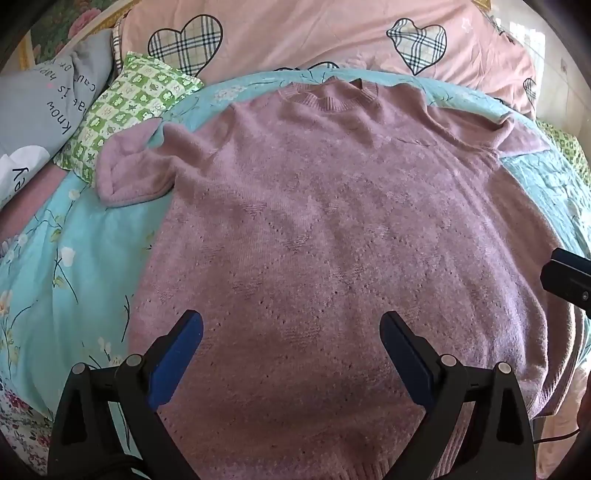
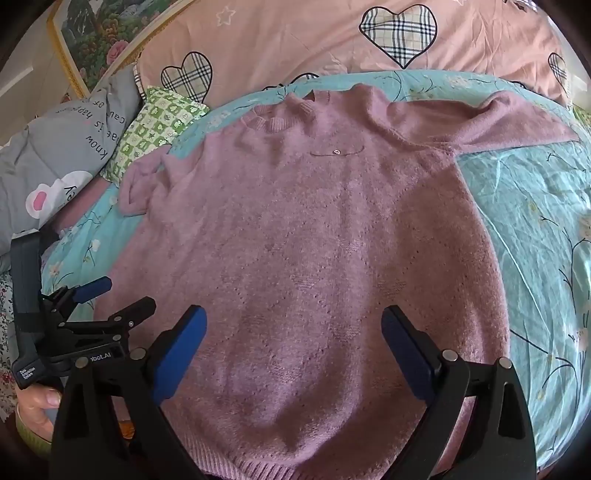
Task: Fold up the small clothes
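A mauve knitted sweater [image 1: 332, 229] [image 2: 306, 251] lies flat, front up, on a turquoise floral bedspread [image 1: 88, 258] [image 2: 535, 229], with its ribbed collar at the far end. Its left sleeve is folded into a short bunch [image 1: 129, 173]. The right sleeve [image 2: 509, 122] stretches out sideways. My left gripper [image 1: 291, 332] hangs open above the sweater's lower part with nothing between its blue pads. My right gripper [image 2: 293, 328] is open too, over the lower middle of the sweater. The left gripper also shows at the left edge of the right wrist view [image 2: 110, 295], in a hand.
A pink duvet with plaid hearts [image 1: 314, 33] [image 2: 314, 40] lies behind the sweater. A green checked pillow [image 1: 129, 107] [image 2: 159, 129] and a grey printed pillow [image 1: 48, 110] [image 2: 62, 155] sit at the far left. A framed flower picture [image 2: 107, 33] hangs behind.
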A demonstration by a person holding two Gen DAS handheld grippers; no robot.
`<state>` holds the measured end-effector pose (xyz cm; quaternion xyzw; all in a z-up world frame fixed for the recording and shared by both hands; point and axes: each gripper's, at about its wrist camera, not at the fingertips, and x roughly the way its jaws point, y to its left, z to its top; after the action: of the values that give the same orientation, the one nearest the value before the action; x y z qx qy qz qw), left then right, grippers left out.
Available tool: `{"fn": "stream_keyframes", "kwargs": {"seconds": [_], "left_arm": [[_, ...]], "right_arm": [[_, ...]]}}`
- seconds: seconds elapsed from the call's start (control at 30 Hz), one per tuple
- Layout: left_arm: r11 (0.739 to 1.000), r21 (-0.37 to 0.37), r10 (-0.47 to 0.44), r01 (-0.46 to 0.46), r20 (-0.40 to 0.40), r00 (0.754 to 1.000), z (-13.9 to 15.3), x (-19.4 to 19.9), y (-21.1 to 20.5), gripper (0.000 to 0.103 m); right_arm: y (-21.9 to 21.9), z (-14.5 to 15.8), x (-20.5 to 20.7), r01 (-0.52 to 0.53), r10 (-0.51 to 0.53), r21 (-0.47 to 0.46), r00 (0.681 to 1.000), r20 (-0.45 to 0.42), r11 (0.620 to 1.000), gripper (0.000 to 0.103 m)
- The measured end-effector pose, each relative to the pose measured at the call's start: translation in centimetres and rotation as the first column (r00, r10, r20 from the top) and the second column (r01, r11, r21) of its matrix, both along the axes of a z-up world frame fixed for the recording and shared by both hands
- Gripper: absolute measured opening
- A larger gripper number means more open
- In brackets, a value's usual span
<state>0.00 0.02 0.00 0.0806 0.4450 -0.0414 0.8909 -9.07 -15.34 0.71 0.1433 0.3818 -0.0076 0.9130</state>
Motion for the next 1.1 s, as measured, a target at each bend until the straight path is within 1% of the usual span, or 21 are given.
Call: {"fn": "stream_keyframes", "kwargs": {"seconds": [0.17,0.23,0.33,0.57,0.73,0.77,0.8,0.83,0.93,1.0,1.1], "left_arm": [[1.0,-0.006,-0.002,0.002,0.005,1.0,0.3,0.1,0.2,0.097],[1.0,-0.007,-0.004,0.004,0.004,1.0,0.6,0.5,0.9,0.097],[1.0,-0.008,0.003,-0.003,0.004,1.0,0.6,0.0,0.2,0.097],[1.0,-0.019,0.007,-0.007,0.01,1.0,0.5,0.0,0.3,0.097],[0.997,-0.078,0.003,-0.002,0.012,1.0,0.5,0.0,0.5,0.097],[0.994,-0.111,0.003,0.0,0.019,1.0,0.5,0.0,0.5,0.097],[0.994,-0.106,0.003,-0.001,0.017,1.0,0.5,0.0,0.4,0.097],[0.993,-0.119,0.002,0.0,0.016,1.0,0.4,0.0,0.4,0.097],[0.994,-0.107,-0.004,0.006,0.012,1.0,0.2,0.1,0.1,0.097],[0.996,-0.084,-0.011,0.012,0.009,1.0,0.0,0.1,0.0,0.097],[0.996,-0.084,-0.02,0.019,-0.011,1.0,-0.2,0.3,-0.3,0.097]], "right_arm": [[0.0,0.1,0.0,-0.001,0.001,0.001,1.0,0.001,1.0,0.096],[0.1,0.1,-0.1,0.0,0.0,0.001,1.0,0.004,1.0,0.096],[0.3,0.3,-0.1,0.001,-0.001,0.003,1.0,0.009,1.0,0.096],[0.2,0.8,-0.4,0.008,-0.008,0.007,1.0,0.023,1.0,0.096],[-0.1,1.0,-0.7,0.021,-0.021,0.014,0.999,0.031,1.0,0.096],[-0.2,1.1,-0.8,0.021,-0.022,0.015,0.999,0.033,1.0,0.096],[-0.2,1.1,-0.9,0.022,-0.022,0.016,0.999,0.036,1.0,0.096],[-0.4,1.1,-1.0,0.021,-0.022,0.017,0.999,0.037,1.0,0.096],[-0.6,0.9,-1.1,0.021,-0.021,0.025,0.999,0.033,0.999,0.096],[-0.9,0.7,-1.2,0.021,-0.021,0.028,0.999,0.029,0.999,0.096],[-1.3,0.3,-1.3,0.029,-0.03,0.038,0.999,0.022,0.999,0.096]]}}
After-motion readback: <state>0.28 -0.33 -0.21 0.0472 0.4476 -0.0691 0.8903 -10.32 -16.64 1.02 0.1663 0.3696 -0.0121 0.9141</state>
